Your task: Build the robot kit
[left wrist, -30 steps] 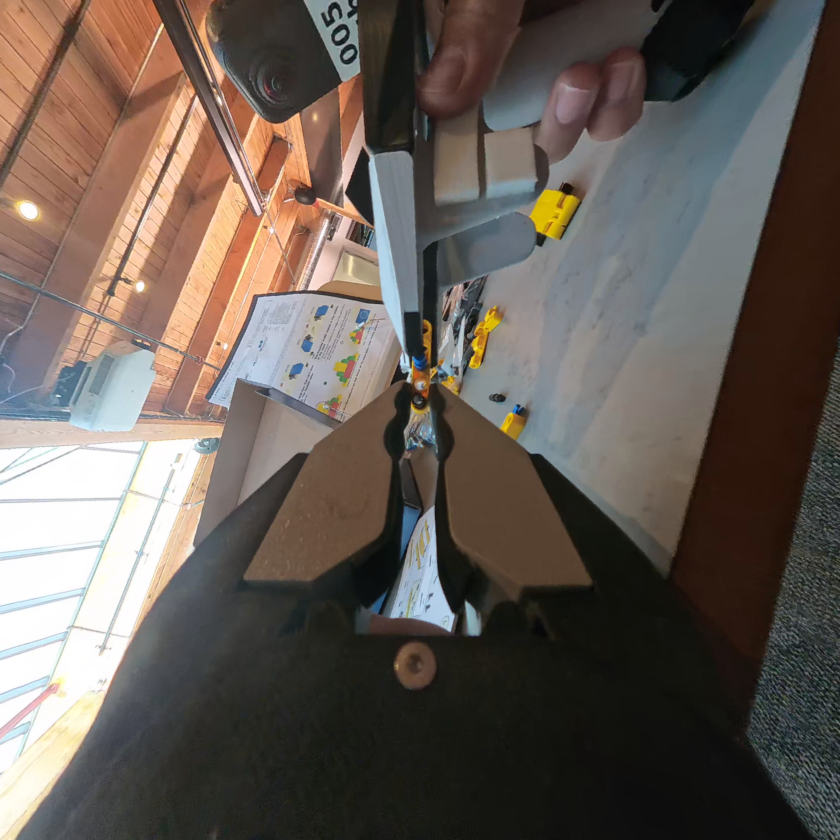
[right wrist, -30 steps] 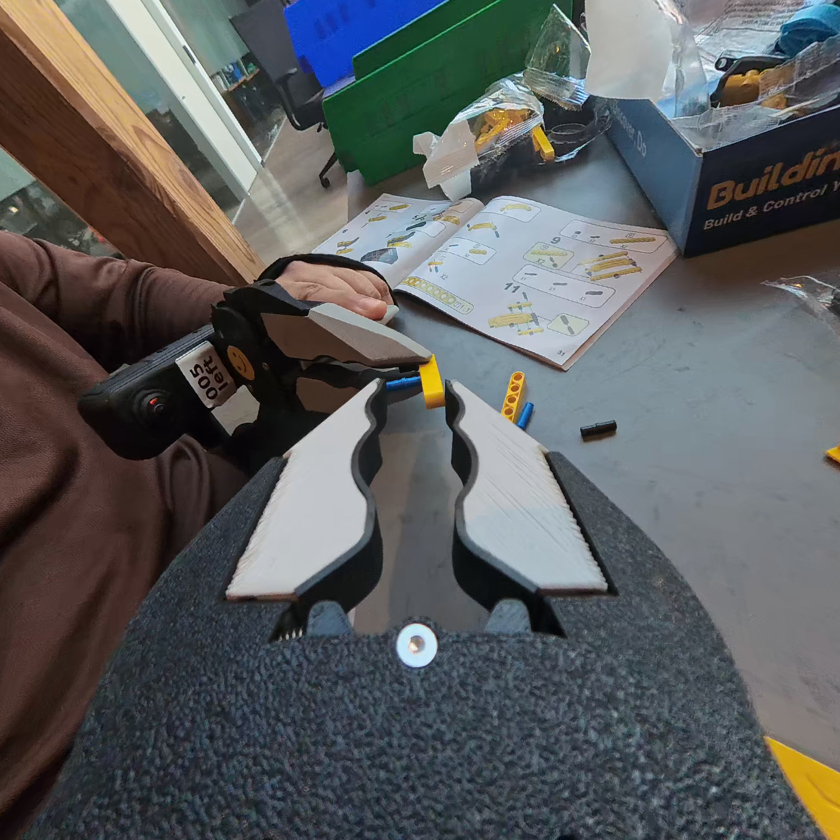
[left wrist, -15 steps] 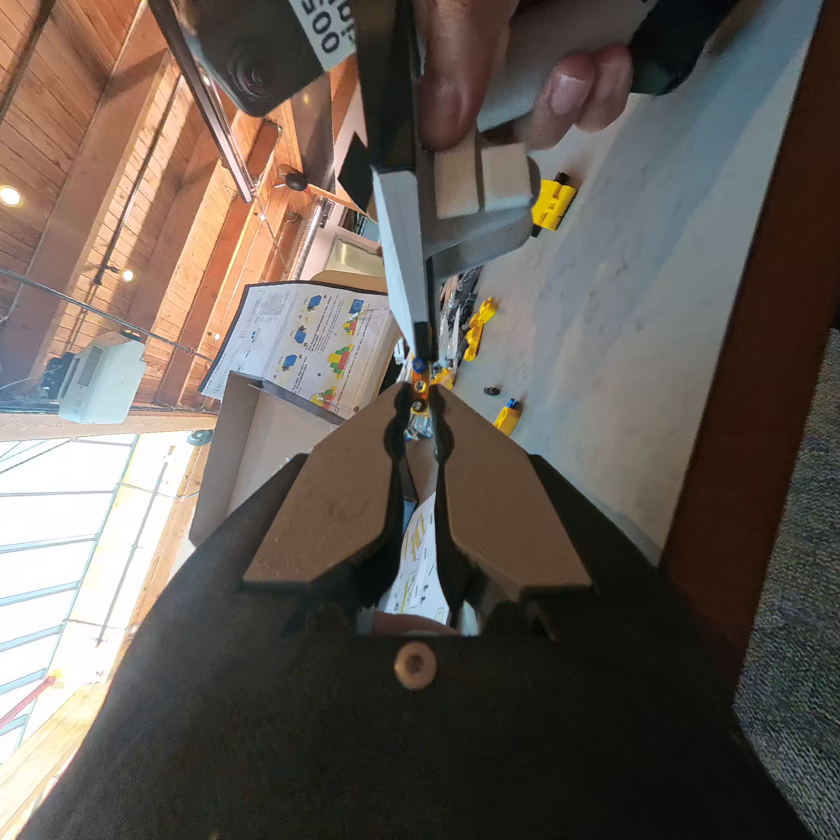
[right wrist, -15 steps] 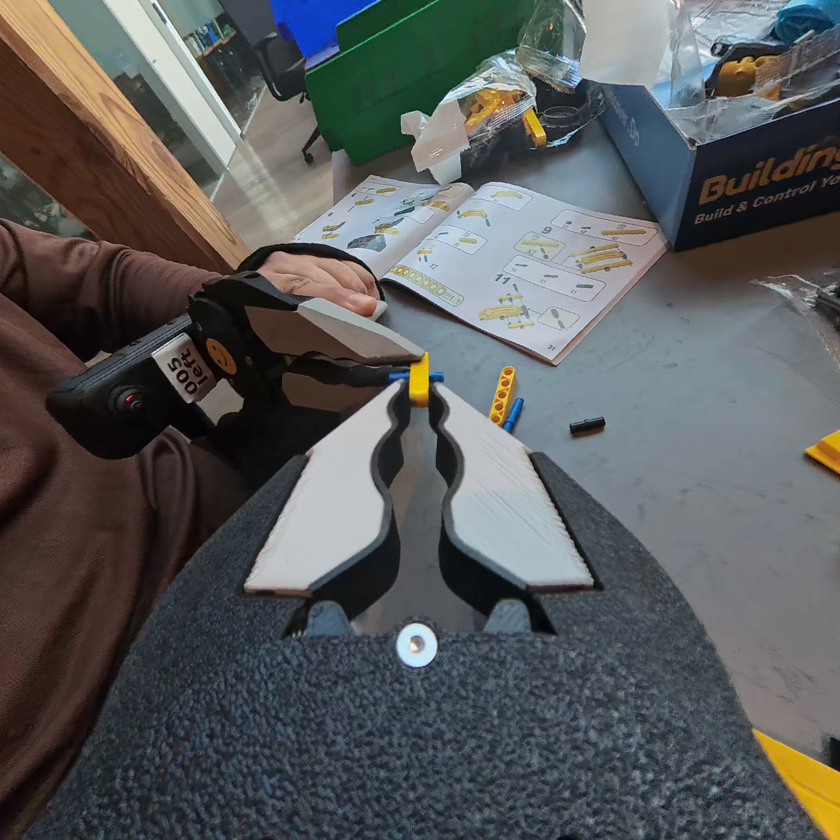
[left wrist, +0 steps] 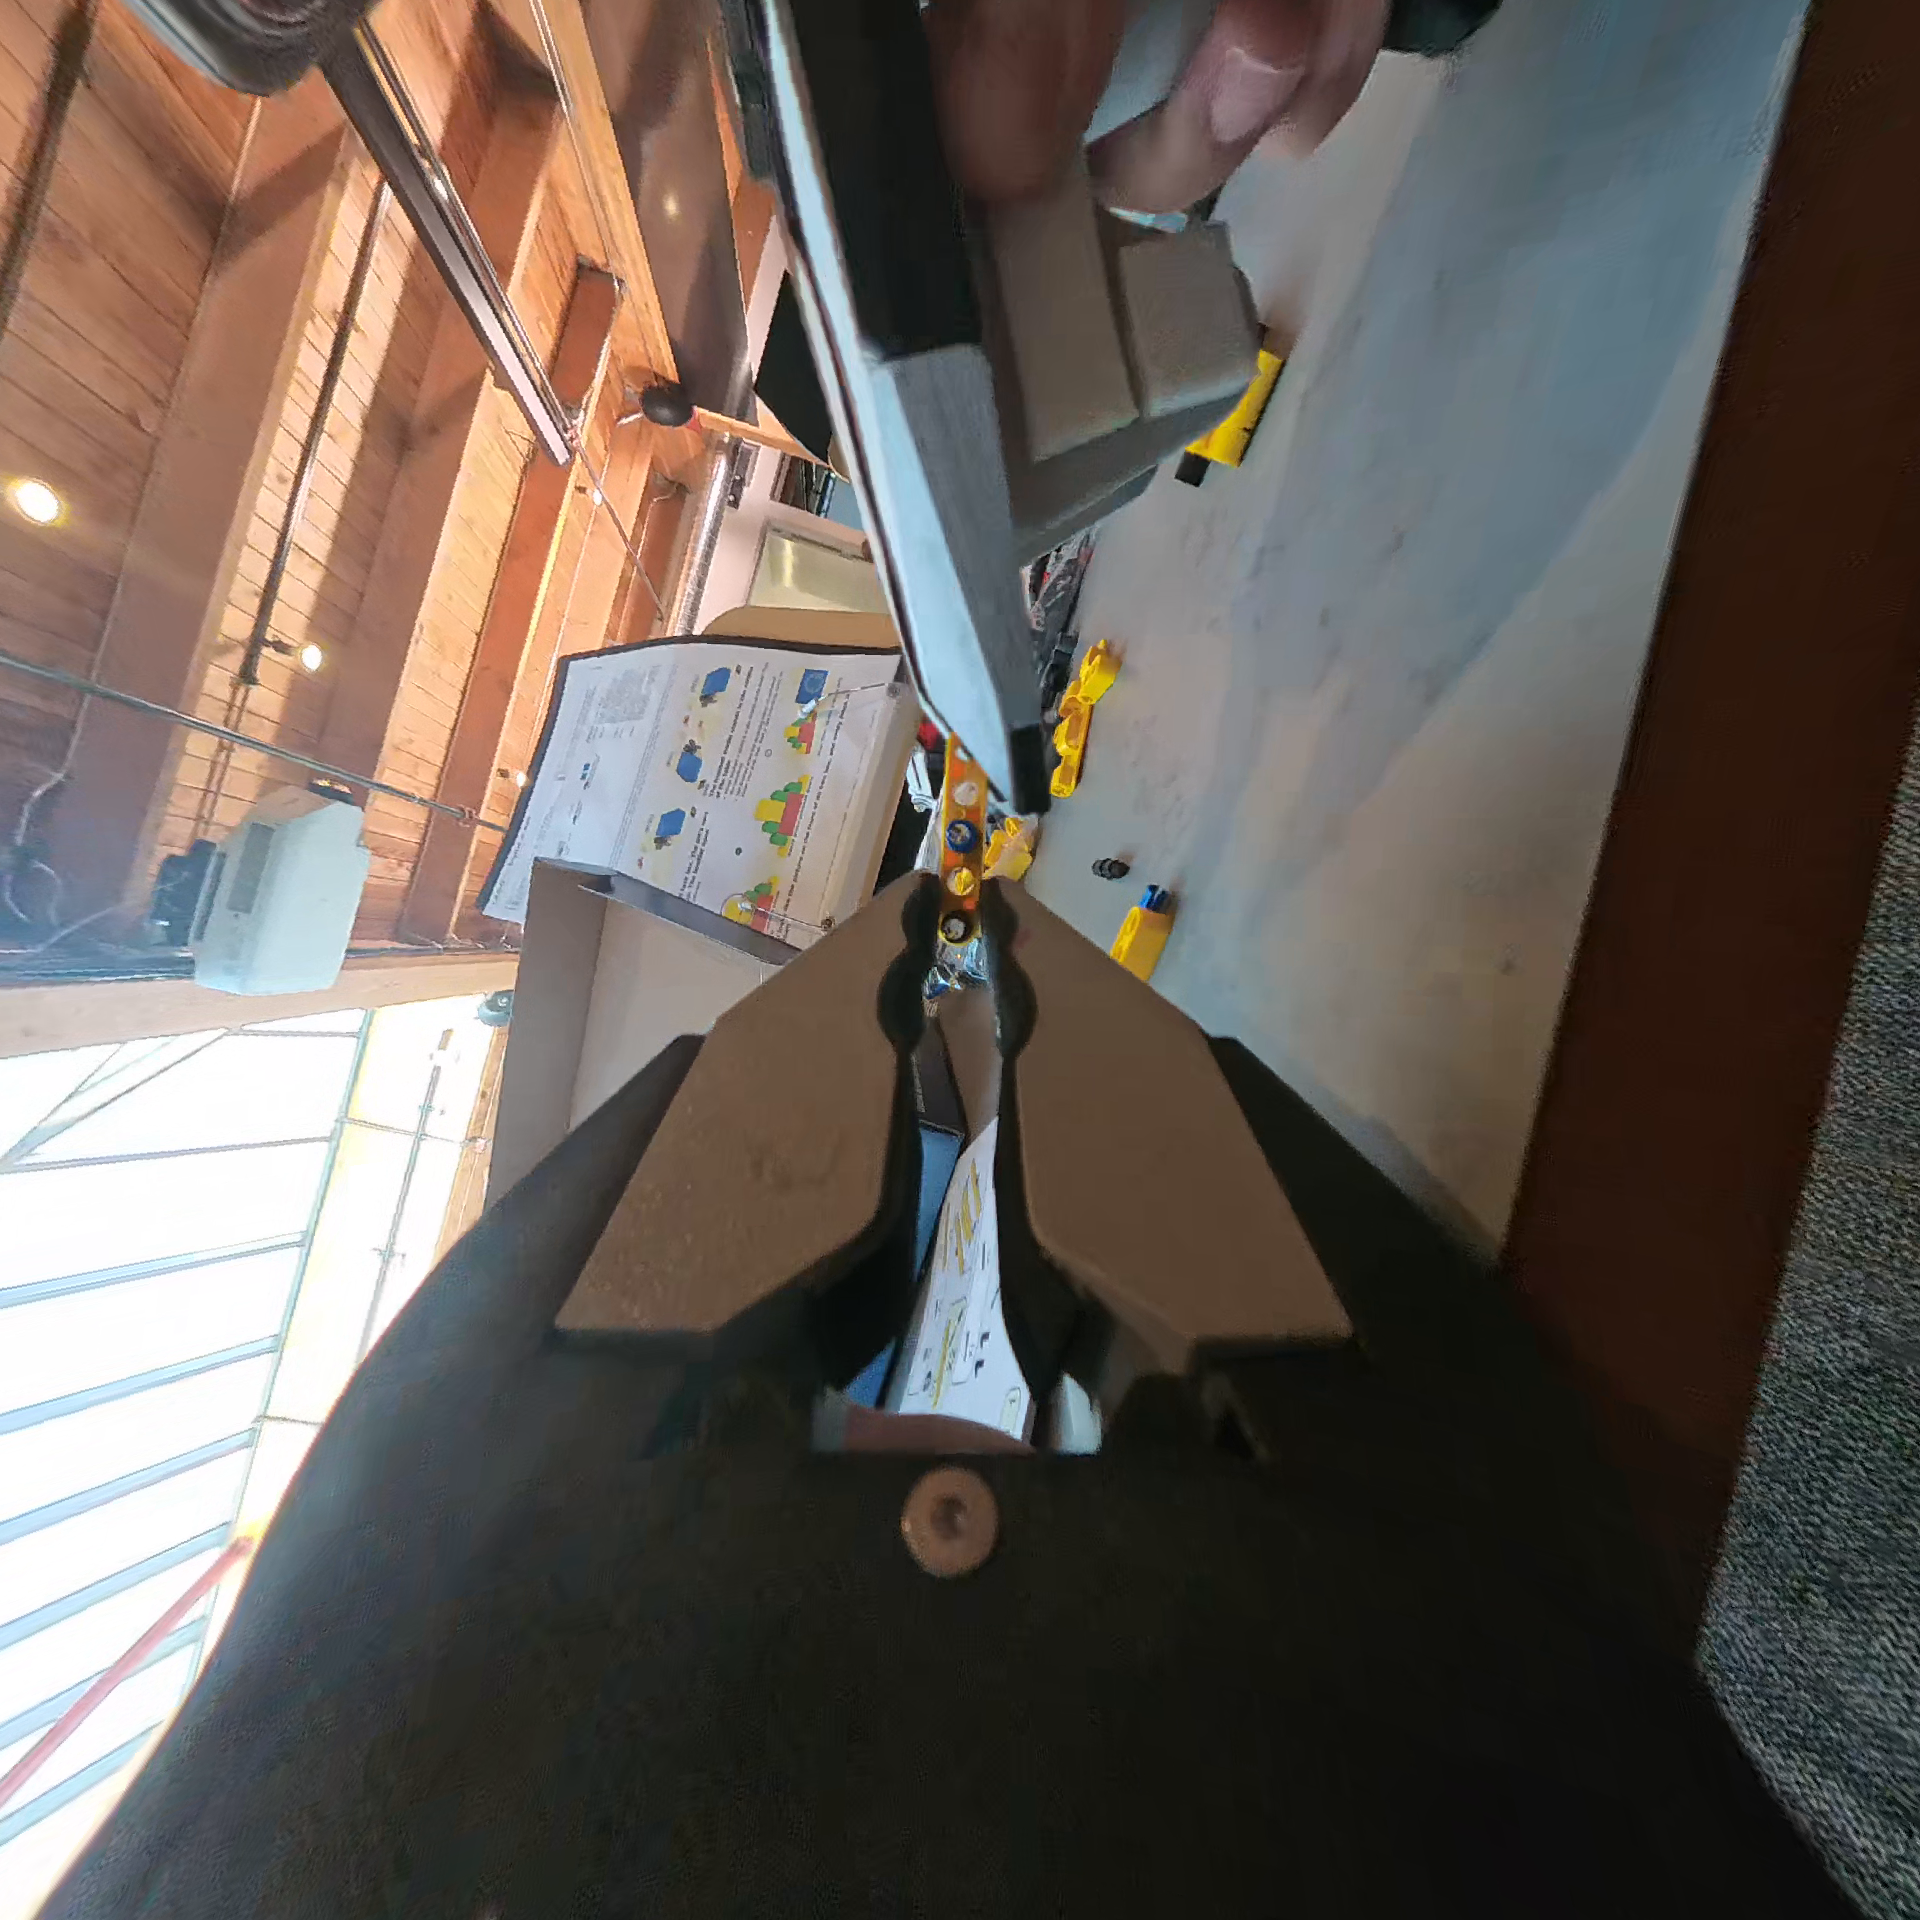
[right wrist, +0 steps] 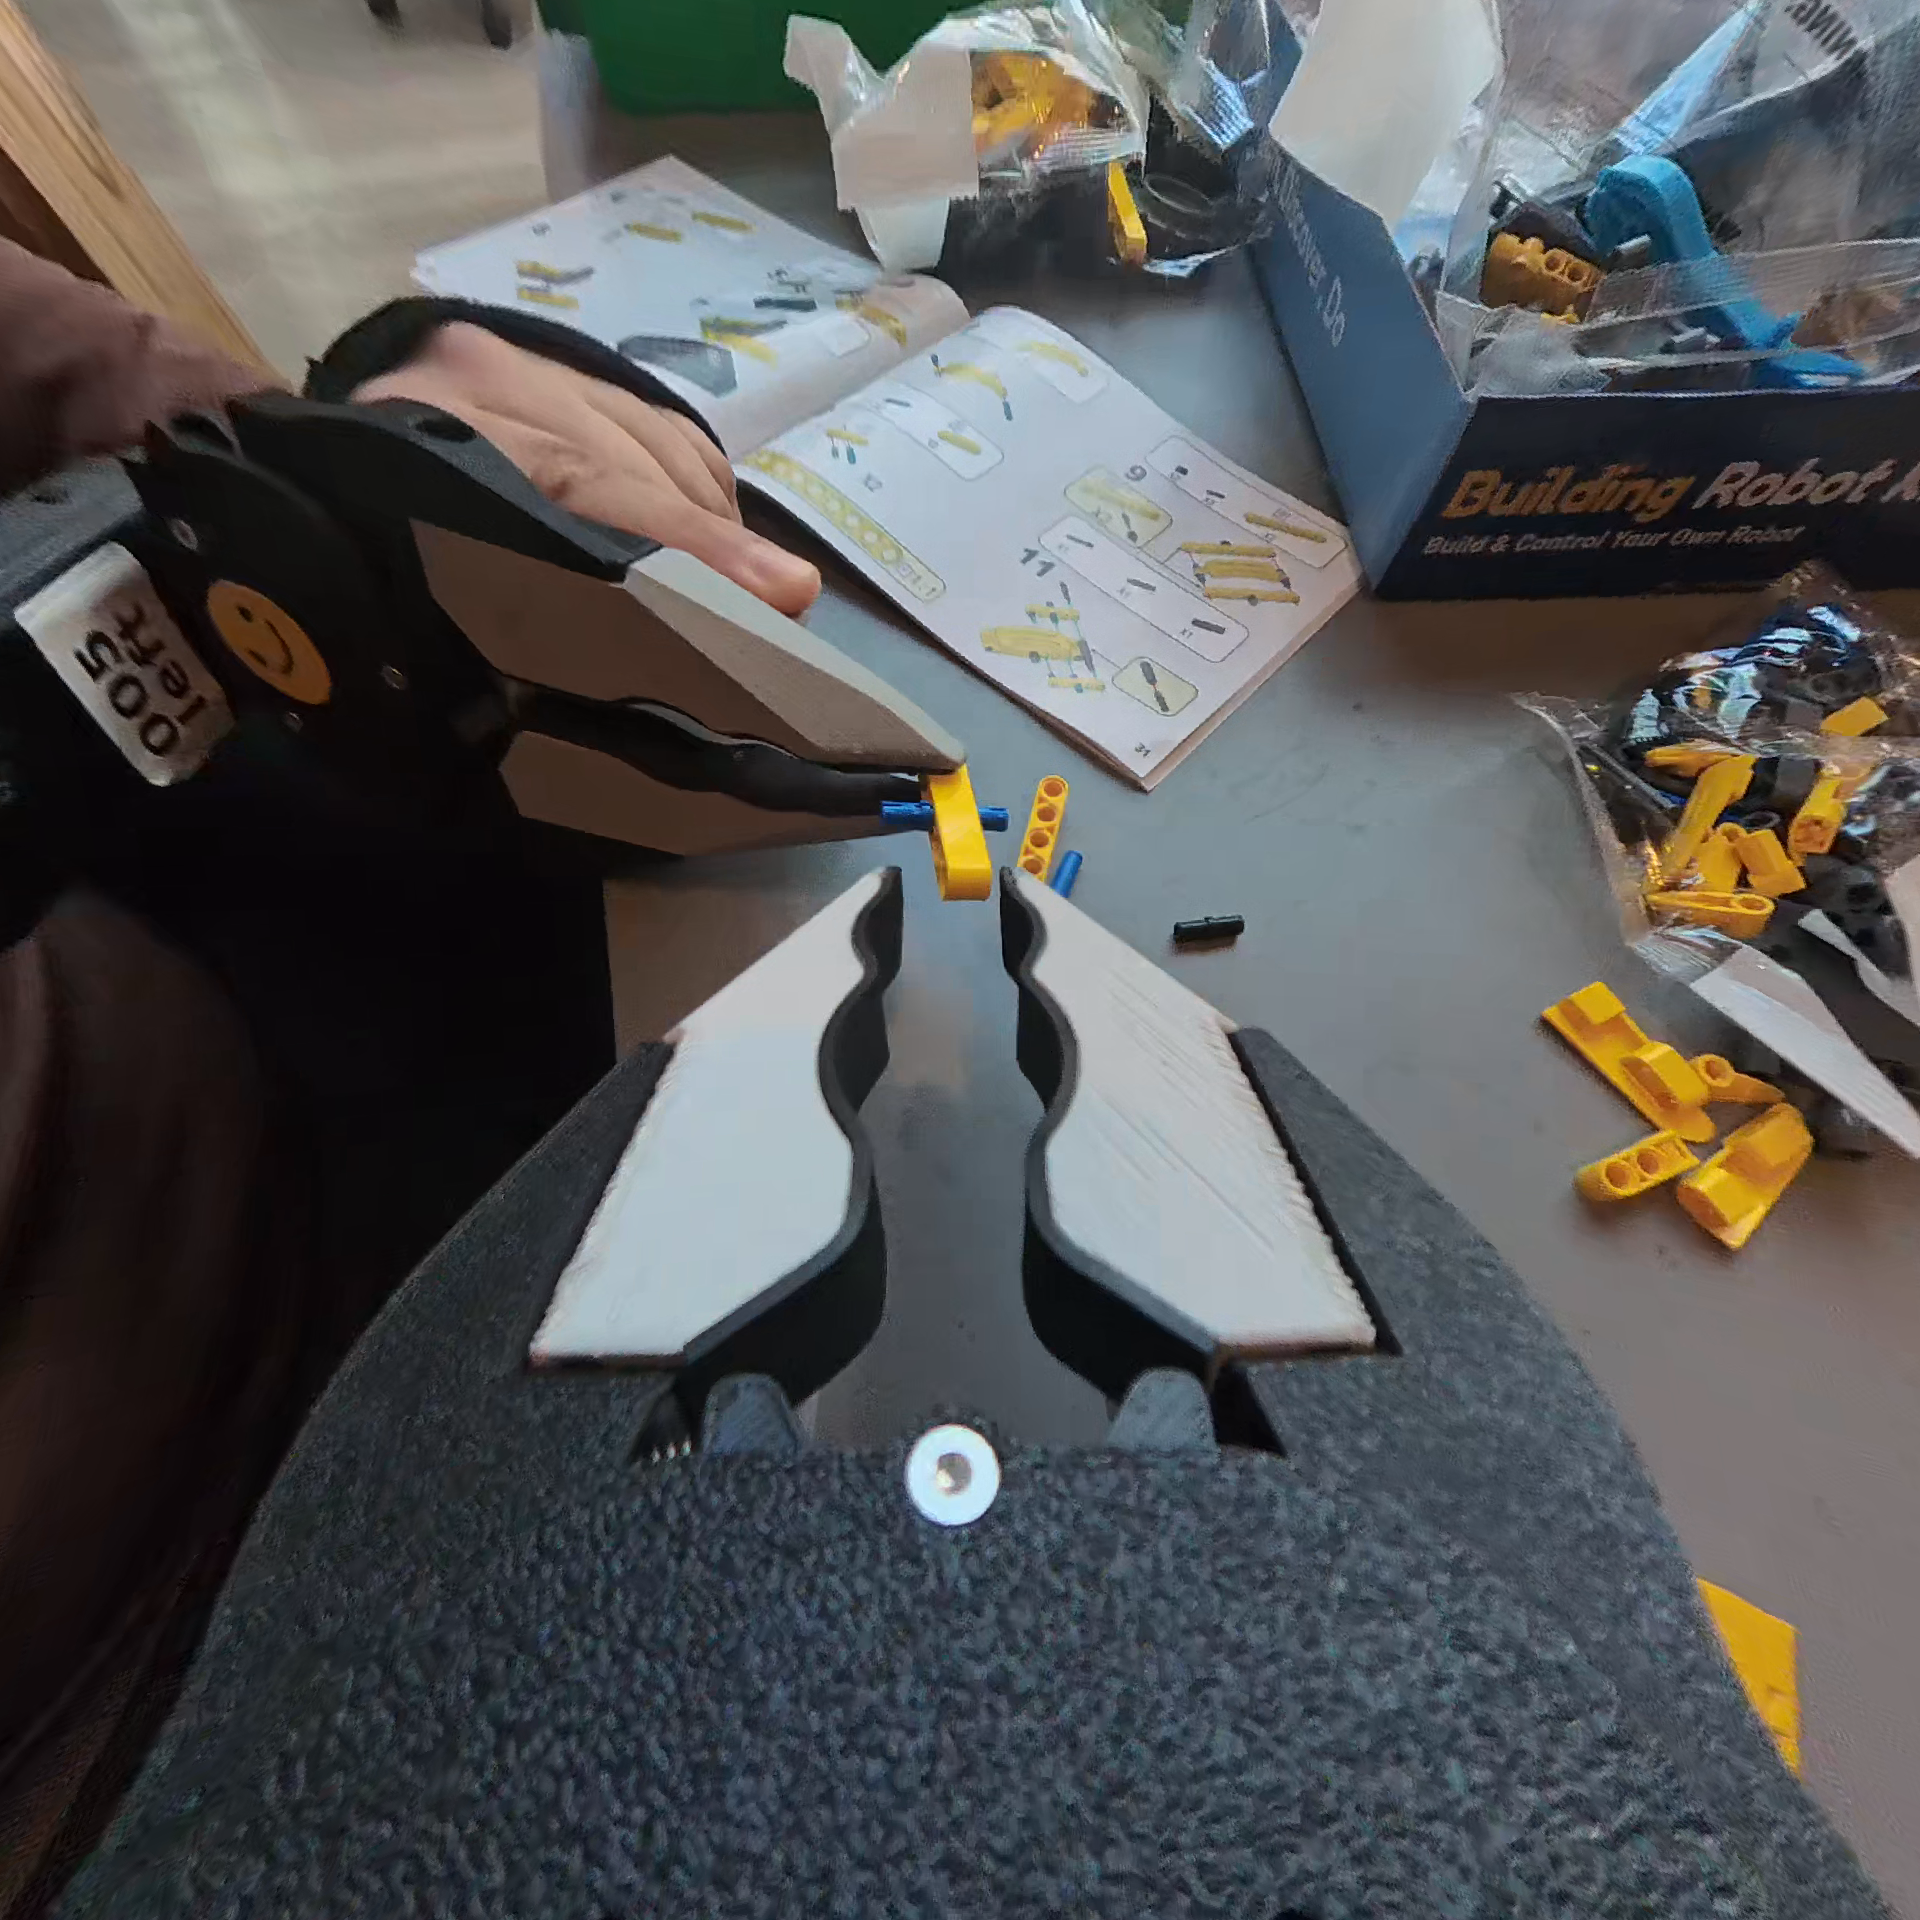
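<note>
One open instruction booklet (right wrist: pixel 1039 499) lies on the grey surface (right wrist: pixel 1403 831), with one dark blue cardboard box (right wrist: pixel 1558 488) behind it that holds clear plastic bags of parts. Two more clear bags show: one by the booklet's far edge (right wrist: pixel 987 114) and one at the right, full of yellow and black pieces (right wrist: pixel 1766 790). Four loose yellow plastic pieces (right wrist: pixel 1683 1132) lie together at the right. Near the middle lie one loose short yellow beam with holes (right wrist: pixel 1042 826), one blue pin (right wrist: pixel 1065 869) just beside it and one black pin (right wrist: pixel 1207 928) a little apart.

The left gripper (right wrist: pixel 935 790) is closed on a short yellow plastic beam (right wrist: pixel 958 836) with a blue pin through it (right wrist: pixel 899 814), held above the surface; the left wrist view shows its fingers pinching the beam's end (left wrist: pixel 961 909). The right gripper (right wrist: pixel 948 883) is partly open and holds nothing; its fingertips stand just below the held beam, one to each side, not clearly touching it.
</note>
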A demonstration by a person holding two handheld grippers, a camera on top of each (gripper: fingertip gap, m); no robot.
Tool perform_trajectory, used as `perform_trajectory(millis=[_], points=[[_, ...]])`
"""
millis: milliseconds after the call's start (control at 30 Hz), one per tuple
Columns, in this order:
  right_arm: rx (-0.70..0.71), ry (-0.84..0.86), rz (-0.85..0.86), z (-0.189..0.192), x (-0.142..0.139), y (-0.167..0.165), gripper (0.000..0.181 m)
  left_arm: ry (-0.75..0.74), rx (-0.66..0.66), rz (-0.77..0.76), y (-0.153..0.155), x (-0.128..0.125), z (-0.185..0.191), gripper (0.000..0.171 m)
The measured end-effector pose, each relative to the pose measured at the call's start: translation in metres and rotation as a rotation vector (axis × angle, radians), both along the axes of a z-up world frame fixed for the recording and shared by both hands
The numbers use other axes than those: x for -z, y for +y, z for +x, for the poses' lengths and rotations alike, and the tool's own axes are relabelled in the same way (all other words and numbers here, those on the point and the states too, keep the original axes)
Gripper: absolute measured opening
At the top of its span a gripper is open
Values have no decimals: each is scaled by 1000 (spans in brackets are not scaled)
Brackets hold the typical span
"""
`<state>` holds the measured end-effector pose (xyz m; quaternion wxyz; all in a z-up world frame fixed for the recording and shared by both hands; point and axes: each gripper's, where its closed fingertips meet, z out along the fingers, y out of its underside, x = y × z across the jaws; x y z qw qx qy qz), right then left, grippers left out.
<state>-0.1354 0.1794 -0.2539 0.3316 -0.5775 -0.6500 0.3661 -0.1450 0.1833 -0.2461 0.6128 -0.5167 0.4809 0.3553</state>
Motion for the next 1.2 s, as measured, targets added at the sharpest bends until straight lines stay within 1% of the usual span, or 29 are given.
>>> perform_trajectory(millis=[67,133,167,333,467,600,700,800,867,967,1033,1100,1167,1200], points=[[-1,-6,60,0,2,-1,15,9,5,-4,0,1,1,5],[2,-10,90,0,3,0,9,26,8,-4,0,3,2,4],[1,-10,94,0,3,1,9,32,8,-2,0,4,2,4],[14,-26,82,1,10,5,10,42,2,-35,1,9,2,4],[10,-35,98,0,12,7,10,39,3,-14,1,6,2,5],[9,-23,56,2,10,9,9,2,-13,-16,3,3,-1,6],[31,-10,31,9,6,17,7,-40,-36,-5,5,-3,-5,23],[22,-51,13,21,9,19,7,-56,-50,-4,7,-4,-7,28],[16,-85,46,29,16,19,7,-64,-51,-7,7,-5,-7,28],[-35,-147,80,36,26,12,7,-68,-52,-11,7,-5,-7,27],[-47,-186,93,38,33,10,7,-91,-53,-20,7,-7,-8,26],[-52,-220,120,39,42,12,8,-145,-33,-61,6,-8,-5,19],[-30,-215,133,38,41,16,9,-242,-19,-136,3,-11,0,22],[-23,-213,131,38,41,18,13,-287,-18,-178,3,-12,2,26]])
